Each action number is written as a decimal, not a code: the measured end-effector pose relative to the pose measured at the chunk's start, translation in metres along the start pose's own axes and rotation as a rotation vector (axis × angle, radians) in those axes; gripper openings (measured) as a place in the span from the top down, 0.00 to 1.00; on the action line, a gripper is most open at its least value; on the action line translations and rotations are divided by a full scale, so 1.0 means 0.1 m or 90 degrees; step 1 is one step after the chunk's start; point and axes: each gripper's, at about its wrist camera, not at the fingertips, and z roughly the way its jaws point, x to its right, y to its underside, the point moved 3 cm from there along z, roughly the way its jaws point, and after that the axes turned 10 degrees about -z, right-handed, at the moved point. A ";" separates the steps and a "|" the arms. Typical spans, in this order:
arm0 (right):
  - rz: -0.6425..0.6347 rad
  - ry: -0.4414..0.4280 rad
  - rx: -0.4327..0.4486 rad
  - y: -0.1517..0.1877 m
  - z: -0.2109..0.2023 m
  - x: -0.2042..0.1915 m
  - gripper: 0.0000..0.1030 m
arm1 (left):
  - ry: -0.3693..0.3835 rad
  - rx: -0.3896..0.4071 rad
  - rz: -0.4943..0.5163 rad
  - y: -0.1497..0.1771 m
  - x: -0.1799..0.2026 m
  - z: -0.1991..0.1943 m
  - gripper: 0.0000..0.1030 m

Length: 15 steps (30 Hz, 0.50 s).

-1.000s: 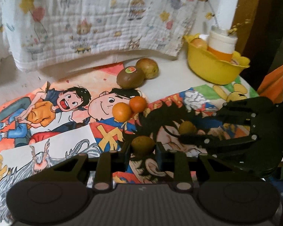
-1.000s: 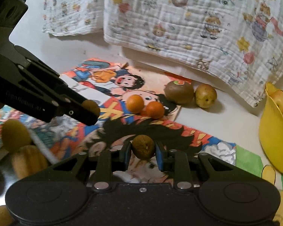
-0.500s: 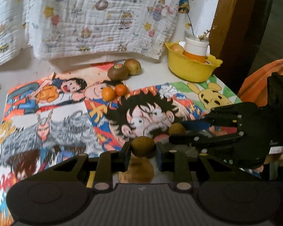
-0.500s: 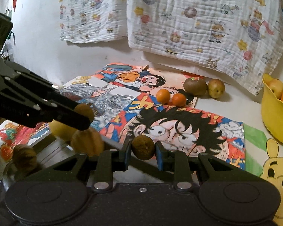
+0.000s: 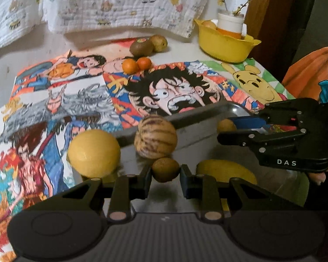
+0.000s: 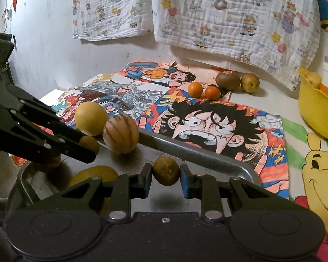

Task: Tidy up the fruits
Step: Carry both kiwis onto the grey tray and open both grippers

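Both jaws clenched, 1 small brown round fruit each: left gripper (image 5: pixel 165 180) fruit (image 5: pixel 165 169), right gripper (image 6: pixel 166 180) fruit (image 6: pixel 165 170). Held directly above shallow grey metal tray (image 6: pixel 199 155), beside striped melon-like fruit (image 6: pixel 120 135). Release point straight below; neither nearer.

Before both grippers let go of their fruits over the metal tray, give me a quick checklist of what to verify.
1. Left gripper shut on its small brown fruit: ok.
2. Right gripper shut on its small brownish-yellow fruit: ok.
3. Both fruits above the grey metal tray: ok.
4. Bare tray floor beneath each fruit: ok.
5. Striped round melon and yellow round fruit steady: cannot tell.
6. Height above the tray low enough for a gentle release: cannot tell.
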 end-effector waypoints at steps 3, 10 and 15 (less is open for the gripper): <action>-0.001 0.004 0.005 0.04 0.00 0.00 0.71 | -0.022 0.004 -0.006 0.04 -0.01 0.04 0.71; -0.005 0.001 -0.017 0.12 0.06 0.10 0.71 | -0.050 0.011 -0.003 0.13 -0.03 0.12 0.70; -0.016 -0.001 -0.032 0.16 0.14 0.09 0.71 | -0.052 0.038 0.004 0.16 0.02 0.18 0.70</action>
